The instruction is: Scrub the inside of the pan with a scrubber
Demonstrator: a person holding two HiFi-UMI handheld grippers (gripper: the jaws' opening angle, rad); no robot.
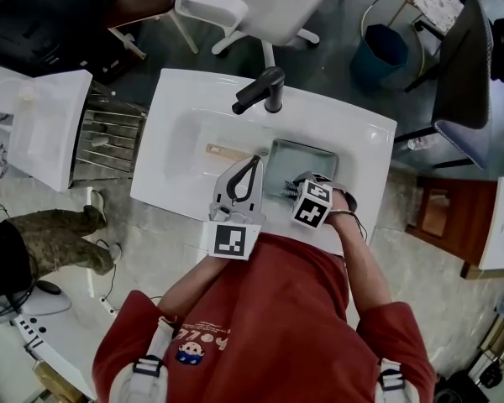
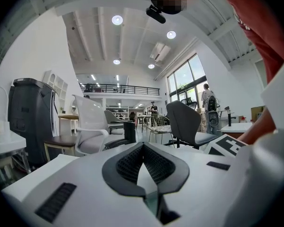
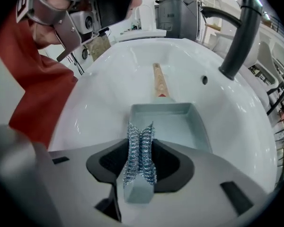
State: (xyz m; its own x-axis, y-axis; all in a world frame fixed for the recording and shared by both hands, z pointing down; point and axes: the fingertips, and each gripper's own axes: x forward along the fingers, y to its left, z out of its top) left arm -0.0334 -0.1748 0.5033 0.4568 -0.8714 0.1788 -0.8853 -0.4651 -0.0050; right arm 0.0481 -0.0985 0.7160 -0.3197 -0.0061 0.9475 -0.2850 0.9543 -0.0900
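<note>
Currently in the right tool (image 3: pixel 141 143): a silvery steel-wool scrubber (image 3: pixel 140 167), pinched tight between both jaws and standing out past their tips.
Pan: a grey rectangular metal pan (image 3: pixel 173 126) with a wooden handle (image 3: pixel 158 82) lies loose in the white sink (image 3: pixel 99 79), just beyond the scrubber; I cannot tell whether they touch.
Left tool (image 2: pixel 143 146): jaws together on nothing, raised and aimed out at the room, away from the pan.
Risk, sliding: nothing steadies the pan, so a firm stroke would likely skate it along the slick basin.
Risk, grip: the wool is squeezed thin, so drag could twist or pull it out.
Risk, scraping: hard pressure may flatten the wool and bring the jaw tips onto metal.
Risk, reach: the black faucet (image 3: pixel 239 37) stands near the pan's far end, in the way of a long forward stroke.
</note>
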